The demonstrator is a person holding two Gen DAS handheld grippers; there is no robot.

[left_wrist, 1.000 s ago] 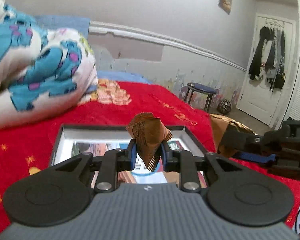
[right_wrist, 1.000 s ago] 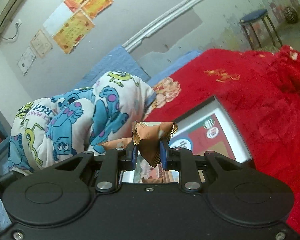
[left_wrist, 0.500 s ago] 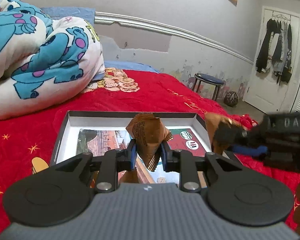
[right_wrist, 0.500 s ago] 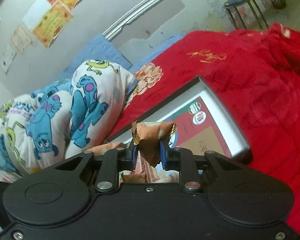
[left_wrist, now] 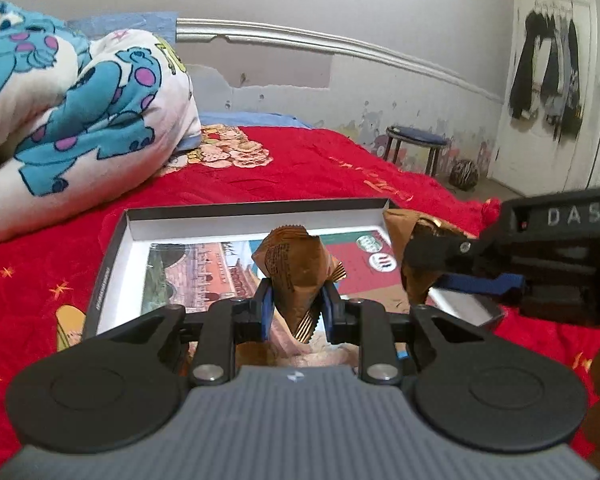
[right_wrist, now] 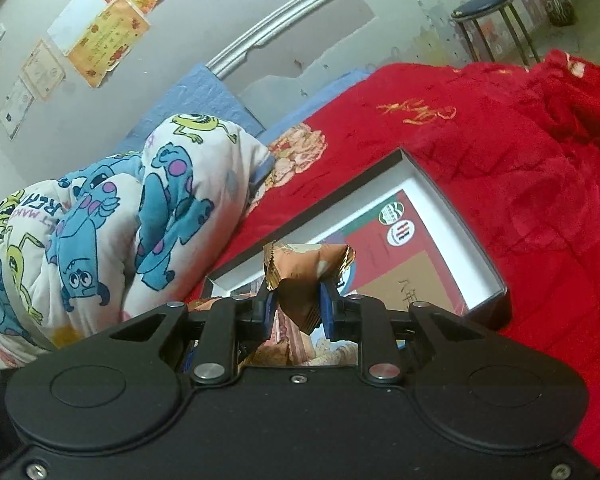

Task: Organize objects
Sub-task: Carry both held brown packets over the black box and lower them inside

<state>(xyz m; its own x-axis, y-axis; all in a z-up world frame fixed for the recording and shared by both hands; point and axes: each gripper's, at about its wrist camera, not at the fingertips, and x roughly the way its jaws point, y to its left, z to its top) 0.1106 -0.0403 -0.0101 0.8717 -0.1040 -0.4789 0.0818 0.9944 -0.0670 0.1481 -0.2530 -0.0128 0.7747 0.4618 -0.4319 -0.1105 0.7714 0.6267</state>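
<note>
A shallow black box with a white inside and a printed sheet on its floor (left_wrist: 204, 220) (right_wrist: 456, 208) lies on the red blanket. My left gripper (left_wrist: 296, 312) is shut on a brown snack packet (left_wrist: 292, 268), held just above the box's near part. My right gripper (right_wrist: 298, 312) is shut on a second brown packet (right_wrist: 304, 276), also over the box. In the left wrist view the right gripper (left_wrist: 452, 276) comes in from the right with its packet (left_wrist: 408, 240) over the box's right edge. More brown packets lie under the fingers (right_wrist: 268, 354).
A red blanket (left_wrist: 300, 168) covers the bed. A rolled cartoon-print duvet (left_wrist: 72, 120) (right_wrist: 112, 216) lies at the back left of the box. Past the bed's far end stand a stool (left_wrist: 416, 148), a ball on the floor and a door hung with clothes.
Both grippers have come forward and down over the box, each still holding its packet. The right gripper has moved in closer to the left one.
</note>
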